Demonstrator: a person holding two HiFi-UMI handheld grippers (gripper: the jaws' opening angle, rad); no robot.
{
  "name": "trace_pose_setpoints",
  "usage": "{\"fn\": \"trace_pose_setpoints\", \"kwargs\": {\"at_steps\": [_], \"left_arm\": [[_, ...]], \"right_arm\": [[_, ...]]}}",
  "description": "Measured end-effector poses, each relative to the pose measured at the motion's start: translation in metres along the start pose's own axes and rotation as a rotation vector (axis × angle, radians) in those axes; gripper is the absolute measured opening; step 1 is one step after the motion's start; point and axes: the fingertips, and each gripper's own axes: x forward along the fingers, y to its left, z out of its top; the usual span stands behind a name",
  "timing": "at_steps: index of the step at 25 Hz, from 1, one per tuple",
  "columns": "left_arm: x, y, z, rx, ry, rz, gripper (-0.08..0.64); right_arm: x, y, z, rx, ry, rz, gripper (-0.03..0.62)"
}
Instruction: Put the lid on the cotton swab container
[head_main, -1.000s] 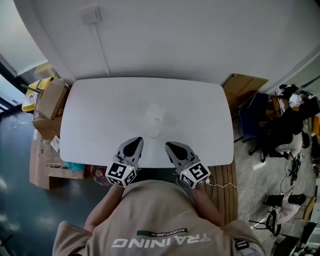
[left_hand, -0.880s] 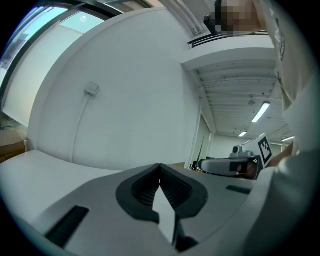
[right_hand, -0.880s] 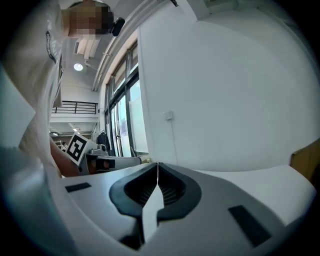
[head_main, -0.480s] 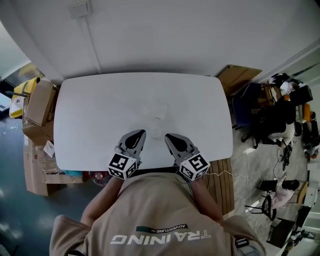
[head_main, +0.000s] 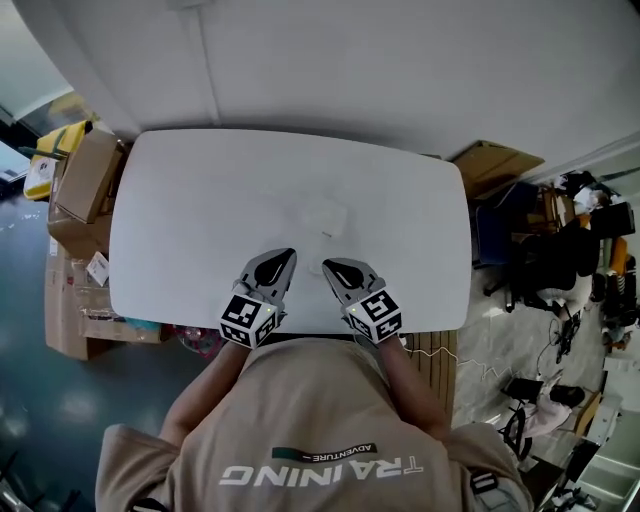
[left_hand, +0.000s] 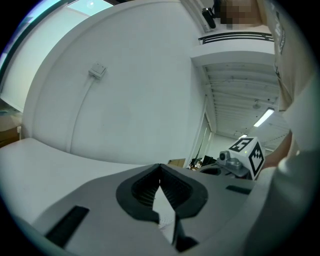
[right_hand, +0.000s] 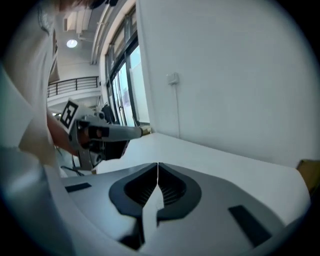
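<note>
In the head view a faint clear cotton swab container (head_main: 322, 213) rests near the middle of the white table (head_main: 180, 200). A tiny pale spot (head_main: 327, 236) lies just in front of it; I cannot tell whether it is the lid. My left gripper (head_main: 287, 256) and right gripper (head_main: 327, 266) sit side by side at the table's near edge, short of the container. Both are shut with nothing between the jaws. In the left gripper view the jaws (left_hand: 160, 166) meet at the tips, and the same holds in the right gripper view (right_hand: 158, 165). Neither gripper view shows the container.
Cardboard boxes (head_main: 85, 175) stand on the floor left of the table. A flat cardboard sheet (head_main: 495, 165) and office chairs (head_main: 545, 250) are at the right. A white wall with a socket (left_hand: 97, 70) backs the table.
The head view has shifted, so the table sits higher in the frame. The two grippers have drawn closer together and their tips reach a little further over the table edge.
</note>
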Motion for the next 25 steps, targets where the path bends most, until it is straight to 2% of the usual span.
{"fn": "trace_pose_setpoints", "kwargs": {"at_steps": [2, 5, 12, 19, 25], "left_arm": [[-0.001, 0.005, 0.002, 0.004, -0.001, 0.022, 0.014], [0.001, 0.008, 0.003, -0.002, -0.006, 0.051, 0.014], [0.010, -0.002, 0.000, 0.010, -0.007, 0.050, 0.013], [0.013, 0.009, -0.012, 0.008, 0.028, 0.071, 0.013], [0.012, 0.009, -0.013, 0.008, 0.040, 0.069, 0.014]], "right_arm": [[0.013, 0.004, -0.011, -0.059, 0.067, 0.038, 0.018], [0.027, 0.007, -0.023, -0.081, 0.119, 0.080, 0.018], [0.046, -0.008, -0.053, -0.066, 0.227, 0.104, 0.018], [0.057, -0.010, -0.076, -0.059, 0.309, 0.118, 0.018], [0.060, -0.010, -0.081, -0.054, 0.380, 0.128, 0.017]]}}
